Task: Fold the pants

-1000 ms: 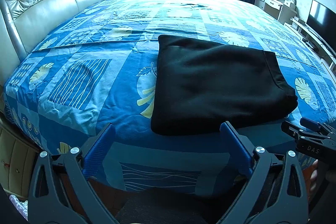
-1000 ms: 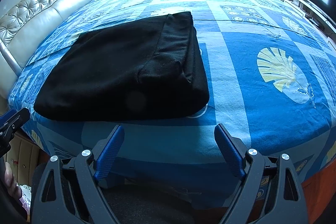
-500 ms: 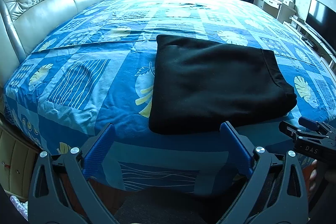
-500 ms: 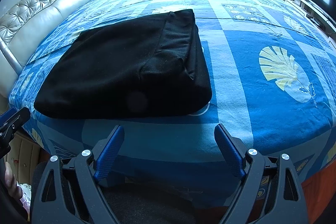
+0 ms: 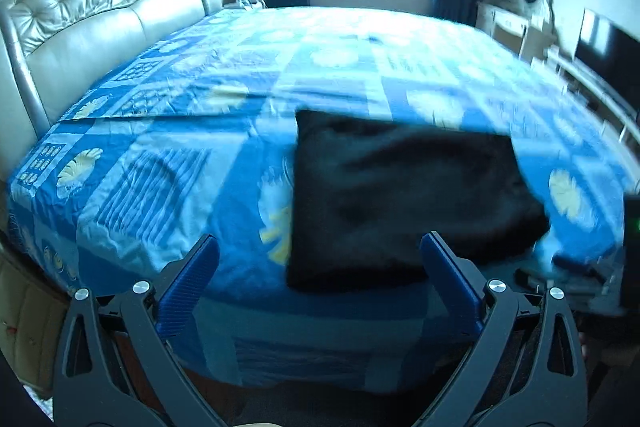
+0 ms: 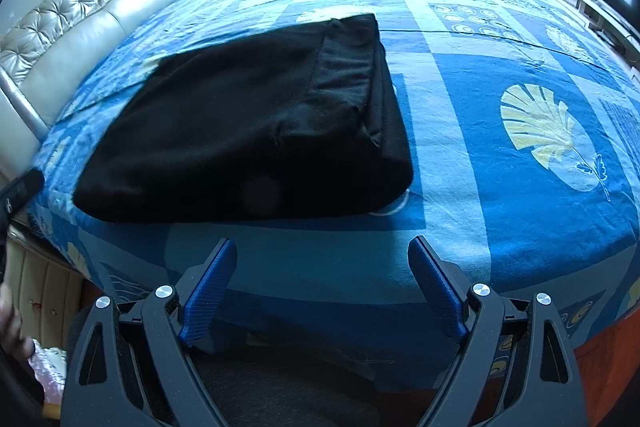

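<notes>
Judging the black pants (image 6: pixel 248 131), lying folded left of centre on the bed (image 6: pixel 500 187): soft, limp, light; we'd pinch the thick right edge. Left gripper (image 5: pixel 320 259) and right gripper (image 6: pixel 322 263) gape empty.

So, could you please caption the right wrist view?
Folded black pants lie on the blue bedspread, open right tongs short of them.
</notes>
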`<action>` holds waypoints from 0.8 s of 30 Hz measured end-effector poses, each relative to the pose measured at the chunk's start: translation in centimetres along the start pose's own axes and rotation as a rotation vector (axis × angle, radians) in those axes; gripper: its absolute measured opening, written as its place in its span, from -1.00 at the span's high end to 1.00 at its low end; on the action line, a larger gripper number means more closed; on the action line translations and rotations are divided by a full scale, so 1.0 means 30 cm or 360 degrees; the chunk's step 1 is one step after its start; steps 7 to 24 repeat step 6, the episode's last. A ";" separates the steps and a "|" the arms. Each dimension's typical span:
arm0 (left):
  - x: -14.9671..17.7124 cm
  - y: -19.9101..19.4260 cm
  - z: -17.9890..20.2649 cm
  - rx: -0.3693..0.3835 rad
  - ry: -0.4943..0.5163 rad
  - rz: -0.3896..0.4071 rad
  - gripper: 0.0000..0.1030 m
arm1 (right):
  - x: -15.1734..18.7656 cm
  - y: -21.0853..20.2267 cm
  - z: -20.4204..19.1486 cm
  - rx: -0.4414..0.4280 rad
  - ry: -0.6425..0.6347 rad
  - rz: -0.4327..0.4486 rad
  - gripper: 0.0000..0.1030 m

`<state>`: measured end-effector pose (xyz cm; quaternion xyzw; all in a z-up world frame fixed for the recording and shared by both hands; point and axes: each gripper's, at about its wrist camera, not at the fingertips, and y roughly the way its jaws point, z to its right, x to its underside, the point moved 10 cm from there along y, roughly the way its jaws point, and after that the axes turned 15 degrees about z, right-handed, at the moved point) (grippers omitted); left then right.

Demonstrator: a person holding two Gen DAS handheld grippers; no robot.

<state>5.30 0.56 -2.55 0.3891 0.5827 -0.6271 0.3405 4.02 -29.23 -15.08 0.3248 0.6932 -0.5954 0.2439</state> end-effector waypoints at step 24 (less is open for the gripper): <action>-0.149 0.247 -0.256 -0.0200 -0.0083 -0.0010 -0.95 | -0.323 0.039 0.056 -0.0112 0.0090 0.0228 -0.68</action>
